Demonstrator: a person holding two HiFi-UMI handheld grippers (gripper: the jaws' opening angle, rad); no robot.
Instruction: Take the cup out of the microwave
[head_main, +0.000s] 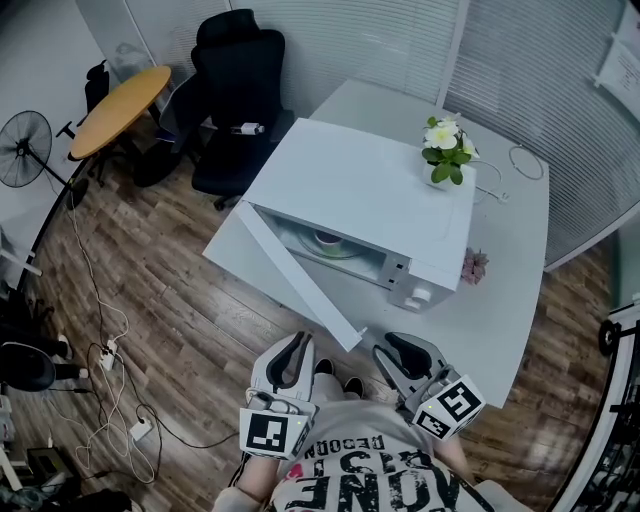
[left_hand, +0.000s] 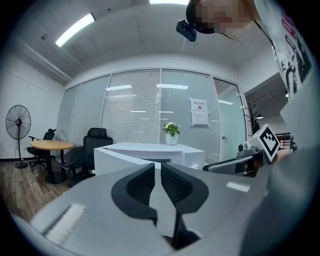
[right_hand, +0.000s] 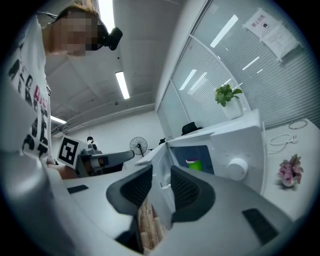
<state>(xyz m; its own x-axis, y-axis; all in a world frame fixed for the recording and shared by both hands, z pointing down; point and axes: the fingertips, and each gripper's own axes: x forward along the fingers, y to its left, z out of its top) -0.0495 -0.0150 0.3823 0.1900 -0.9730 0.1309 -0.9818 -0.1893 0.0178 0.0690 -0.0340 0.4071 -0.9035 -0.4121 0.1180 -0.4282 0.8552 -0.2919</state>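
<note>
The cup (right_hand: 193, 164), green with a darker rim, stands inside the microwave (head_main: 360, 190) on its glass turntable (head_main: 340, 250), just above the centre of the head view. The door (head_main: 290, 285) hangs wide open, slanting toward the lower left.

Your right gripper (head_main: 398, 346) sits at bottom centre with its jaws apart. The door's free edge lines up in the gap, but I cannot tell whether the pads touch it. Your left gripper (head_main: 297, 341), beside it to the left, shows only a narrow slit between its jaws and has hold of nothing.

The microwave rests on a white table (head_main: 500, 300). A potted plant (head_main: 445, 150) with white flowers stands on its top, small pink flowers (head_main: 473, 266) sit at its right side, and a looped white cable (head_main: 525, 162) lies further right.

Around you are a wood-plank floor (head_main: 180, 300) with trailing leads, a black office chair (head_main: 235, 90), a round wooden table (head_main: 120, 108) and a standing fan (head_main: 25, 148) at upper left, and blinds (head_main: 540, 90) behind glass. A paper notice (left_hand: 199, 111) hangs there, its writing too small to read.
</note>
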